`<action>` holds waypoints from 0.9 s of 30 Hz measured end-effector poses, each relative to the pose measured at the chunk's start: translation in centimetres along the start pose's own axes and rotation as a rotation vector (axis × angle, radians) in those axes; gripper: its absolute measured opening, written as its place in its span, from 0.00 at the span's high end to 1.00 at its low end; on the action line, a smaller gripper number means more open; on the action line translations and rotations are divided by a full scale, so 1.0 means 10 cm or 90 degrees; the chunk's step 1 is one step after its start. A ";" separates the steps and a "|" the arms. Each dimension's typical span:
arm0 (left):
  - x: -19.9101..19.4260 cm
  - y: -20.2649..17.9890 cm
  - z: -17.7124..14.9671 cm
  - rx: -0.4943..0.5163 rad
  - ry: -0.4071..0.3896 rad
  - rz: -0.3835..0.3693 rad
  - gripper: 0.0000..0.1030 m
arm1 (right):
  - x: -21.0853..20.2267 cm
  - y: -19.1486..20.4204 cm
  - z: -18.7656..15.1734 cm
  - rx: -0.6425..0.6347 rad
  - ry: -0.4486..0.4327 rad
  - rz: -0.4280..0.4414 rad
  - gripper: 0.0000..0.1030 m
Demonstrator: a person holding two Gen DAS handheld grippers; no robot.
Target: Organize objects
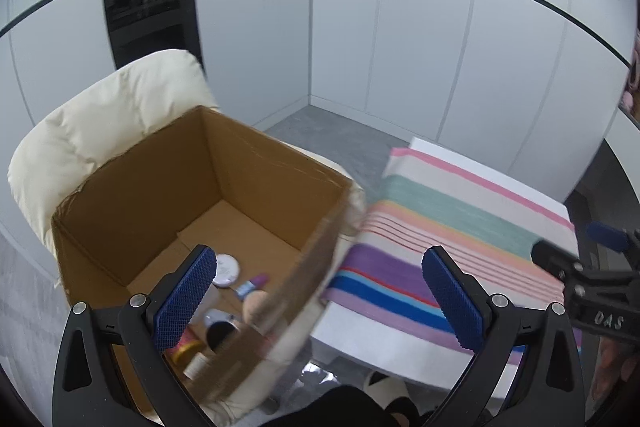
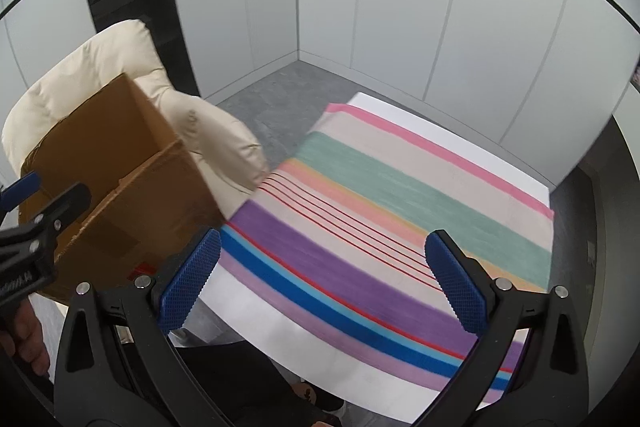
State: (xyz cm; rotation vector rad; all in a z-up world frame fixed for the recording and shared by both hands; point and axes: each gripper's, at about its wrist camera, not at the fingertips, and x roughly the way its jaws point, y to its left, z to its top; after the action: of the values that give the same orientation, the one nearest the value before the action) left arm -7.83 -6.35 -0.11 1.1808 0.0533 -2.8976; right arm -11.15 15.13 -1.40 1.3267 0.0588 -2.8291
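Over on the cream padded chair (image 1: pixel 100 131): an open cardboard box (image 1: pixel 256 163), sitting just beside the bench (image 2: pixel 256 311) with its striped cloth (image 2: pixel 400 195). Down in the box's near corner, a small pile of bits: white round tin (image 1: pixel 226 269), little tube with a purple cap (image 1: pixel 252 285), a beige rounded thing (image 1: pixel 256 305), a dark-mouthed jar (image 1: pixel 219 335) and a gold-and-red bottle (image 1: pixel 186 345) (rest too blurry to name). Left claw (image 1: pixel 320 299) hanging above the box's near edge, blue pads wide apart, gripping nothing. Right claw (image 2: pixel 320 283) above the cloth, likewise spread wide and holding nothing. Grey floor and pale wall panels behind.
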 end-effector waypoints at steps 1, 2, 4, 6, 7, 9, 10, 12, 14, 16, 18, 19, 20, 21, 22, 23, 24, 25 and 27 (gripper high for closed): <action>-0.03 -0.05 -0.03 0.003 0.003 -0.004 0.00 | -0.03 -0.06 -0.02 0.004 -0.001 -0.005 0.00; -0.08 -0.11 -0.07 0.005 0.008 -0.007 0.00 | -0.05 -0.09 -0.04 0.007 -0.002 -0.007 0.00; -0.18 -0.19 -0.11 -0.001 0.009 -0.014 0.00 | -0.11 -0.15 -0.09 0.013 -0.002 -0.006 0.00; -0.28 -0.26 -0.14 0.002 0.002 -0.016 0.00 | -0.19 -0.23 -0.17 0.025 0.000 -0.009 0.00; -0.35 -0.31 -0.16 0.013 -0.002 -0.018 0.00 | -0.23 -0.25 -0.20 0.027 0.001 -0.010 0.00; -0.45 -0.35 -0.22 0.026 -0.009 -0.021 0.00 | -0.33 -0.31 -0.29 0.029 0.000 -0.017 0.00; -0.51 -0.37 -0.28 0.030 -0.009 -0.021 0.00 | -0.39 -0.34 -0.36 0.035 0.003 -0.023 0.00; -0.60 -0.37 -0.36 0.033 -0.006 -0.016 0.00 | -0.47 -0.38 -0.49 0.040 0.019 -0.026 0.00; -0.68 -0.32 -0.42 0.023 -0.005 0.001 0.00 | -0.59 -0.44 -0.64 0.045 0.028 -0.026 0.00; -0.75 -0.30 -0.48 0.018 -0.001 0.003 0.00 | -0.70 -0.45 -0.76 0.040 0.029 -0.029 0.00; -0.83 -0.28 -0.52 0.019 -0.002 0.005 0.00 | -0.83 -0.43 -0.89 0.024 0.029 -0.033 0.00; -0.86 -0.28 -0.53 0.022 -0.003 0.006 0.00 | -0.88 -0.43 -0.92 0.022 0.028 -0.034 0.00; -0.89 -0.29 -0.56 0.031 -0.002 0.010 0.00 | -0.95 -0.42 -0.96 0.024 0.025 -0.035 0.00; -0.91 -0.30 -0.57 0.036 -0.003 0.014 0.00 | -1.01 -0.42 -0.99 0.027 0.018 -0.034 0.00; -0.94 -0.31 -0.59 0.039 -0.005 0.017 0.00 | -1.06 -0.42 -1.00 0.028 0.013 -0.036 0.00; -0.96 -0.31 -0.62 0.039 -0.003 0.018 0.00 | -1.11 -0.41 -1.03 0.027 0.006 -0.041 0.00; -0.97 -0.32 -0.64 0.039 0.000 0.016 0.00 | -1.13 -0.39 -1.05 0.026 0.003 -0.043 0.00; -0.97 -0.33 -0.66 0.038 0.005 0.013 0.00 | -1.16 -0.38 -1.07 0.026 0.000 -0.042 0.00; -0.96 -0.36 -0.69 0.034 0.012 -0.001 0.00 | -1.17 -0.37 -1.09 0.035 0.002 -0.036 0.00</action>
State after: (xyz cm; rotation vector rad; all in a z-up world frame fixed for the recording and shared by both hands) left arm 3.78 -2.50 1.71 1.2172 -0.0240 -2.9063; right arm 4.57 19.28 0.75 1.3618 0.0188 -2.8953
